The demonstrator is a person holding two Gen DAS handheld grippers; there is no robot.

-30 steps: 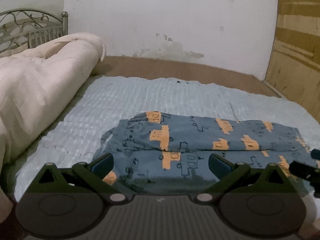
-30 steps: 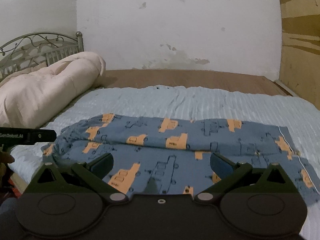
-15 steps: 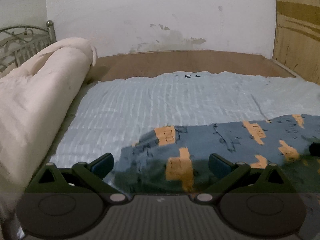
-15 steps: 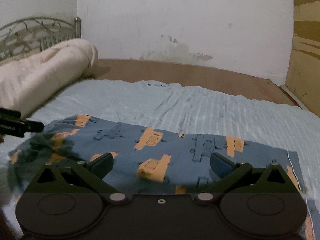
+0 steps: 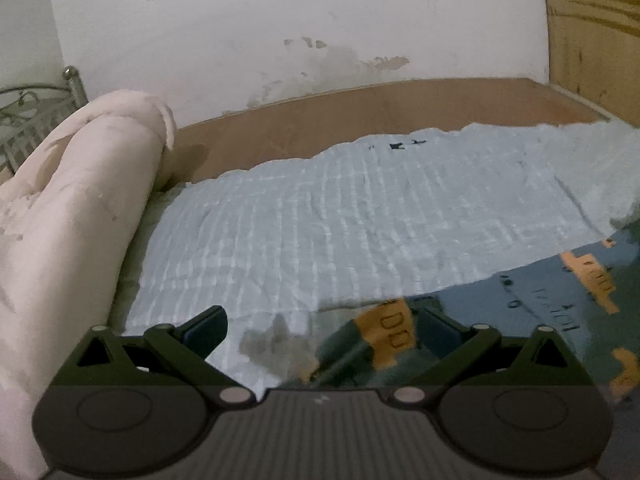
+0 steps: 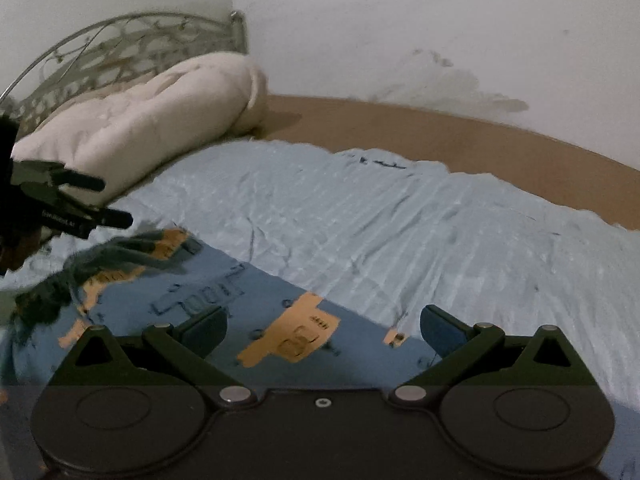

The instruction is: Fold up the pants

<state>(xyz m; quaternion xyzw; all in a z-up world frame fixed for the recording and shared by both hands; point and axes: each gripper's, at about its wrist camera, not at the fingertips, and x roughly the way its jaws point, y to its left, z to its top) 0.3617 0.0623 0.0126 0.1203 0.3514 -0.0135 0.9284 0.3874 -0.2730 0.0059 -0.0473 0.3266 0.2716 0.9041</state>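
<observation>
The blue pants with orange truck prints (image 6: 208, 304) lie folded lengthwise on the light blue bedspread (image 6: 400, 232). In the left wrist view their left end (image 5: 520, 304) reaches in from the right. My left gripper (image 5: 322, 326) is open, low over that end, with the cloth corner between its fingers. It also shows in the right wrist view (image 6: 76, 204) at the left edge, just above the rumpled end of the pants. My right gripper (image 6: 322, 326) is open, low over the middle of the pants, holding nothing.
A rolled cream duvet (image 5: 68, 216) lies along the left side of the bed, in front of a metal headboard (image 6: 120, 44). A brown bed board (image 5: 360, 120) and a stained white wall (image 5: 280, 20) lie beyond. A wooden panel (image 5: 592, 32) stands at the right.
Both grippers have dropped closer to the bed and swung left. My left gripper now sits at the left end of the pants. Both stay open.
</observation>
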